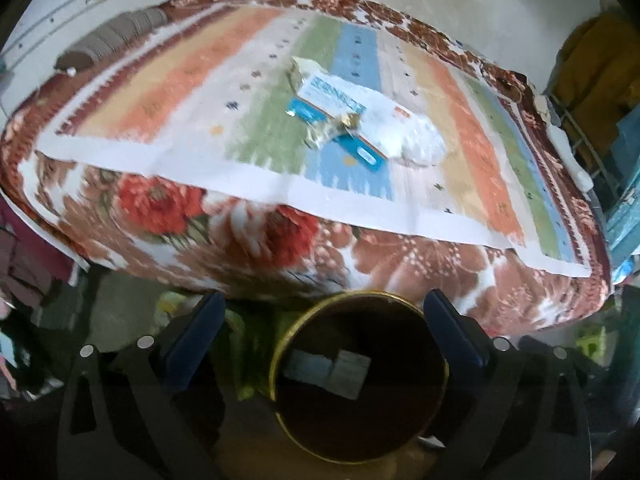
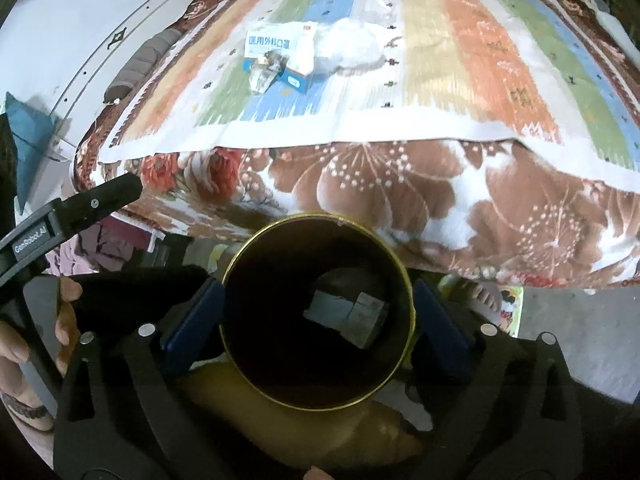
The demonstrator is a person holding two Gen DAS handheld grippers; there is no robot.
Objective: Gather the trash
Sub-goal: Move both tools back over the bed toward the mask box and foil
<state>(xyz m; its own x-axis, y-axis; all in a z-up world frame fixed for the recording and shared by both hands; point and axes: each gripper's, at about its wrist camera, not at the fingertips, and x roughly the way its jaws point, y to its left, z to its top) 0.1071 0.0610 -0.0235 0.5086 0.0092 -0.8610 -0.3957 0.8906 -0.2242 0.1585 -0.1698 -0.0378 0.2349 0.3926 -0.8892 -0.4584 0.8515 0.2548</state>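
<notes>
Both grippers, left point(image 1: 324, 320) and right point(image 2: 318, 312), gape wide and empty above the bin point(image 2: 402, 268). Bin sits below the bed edge point(image 2: 360, 216); trash point(image 2: 292, 60) lies mid-mat point(image 2: 460, 80), clear all round.

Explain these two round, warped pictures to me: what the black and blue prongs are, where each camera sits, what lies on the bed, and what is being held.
No robot here: a person carries a two-finger gripper in each hand, with a fisheye camera on each looking along its fingers. One picture is from the left gripper, the other from the right gripper. The blue prongs are finger pads. Both grippers are open and hold nothing. Below them stands a dark bin with a gold rim, grey scraps inside. On the striped cloth over the bed remain a blue-and-white box, a clear wrapper and a white crumpled bag.
</notes>
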